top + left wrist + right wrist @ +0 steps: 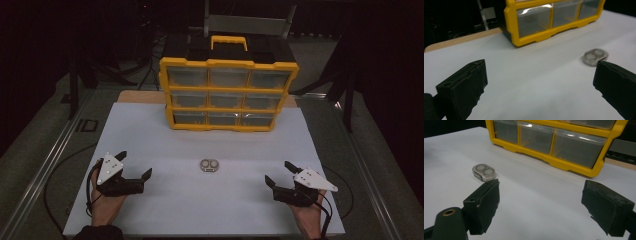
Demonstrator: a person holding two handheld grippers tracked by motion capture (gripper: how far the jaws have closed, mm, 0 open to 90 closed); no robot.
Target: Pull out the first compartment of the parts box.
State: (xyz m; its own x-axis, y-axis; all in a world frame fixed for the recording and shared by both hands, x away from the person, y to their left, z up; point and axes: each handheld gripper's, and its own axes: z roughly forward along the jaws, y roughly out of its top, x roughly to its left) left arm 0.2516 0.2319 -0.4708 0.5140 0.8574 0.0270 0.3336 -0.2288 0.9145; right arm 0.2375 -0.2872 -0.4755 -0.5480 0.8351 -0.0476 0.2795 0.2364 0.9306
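Your left gripper [135,165] sits at the near left of the white counter [150,145], its jaws spread wide with nothing between them; it holds nothing. In the left gripper view [540,75] the bare counter shows between the two black jaws. Your right gripper [280,172] sits at the near right, its jaws likewise wide apart and empty, as the right gripper view [540,200] shows.

The small clear case [210,165] with two round silvery pieces inside lies flat on the counter between your two grippers, a little farther out than both and apart from each. In the left gripper view the case [595,57] appears just beyond one jaw's tip; in the right gripper view it [484,172] lies just past the other gripper's jaw tip.

The yellow drawer organiser [227,95] stands at the far side, its clear drawers shut. No writing or brand on it or on the case can be read.
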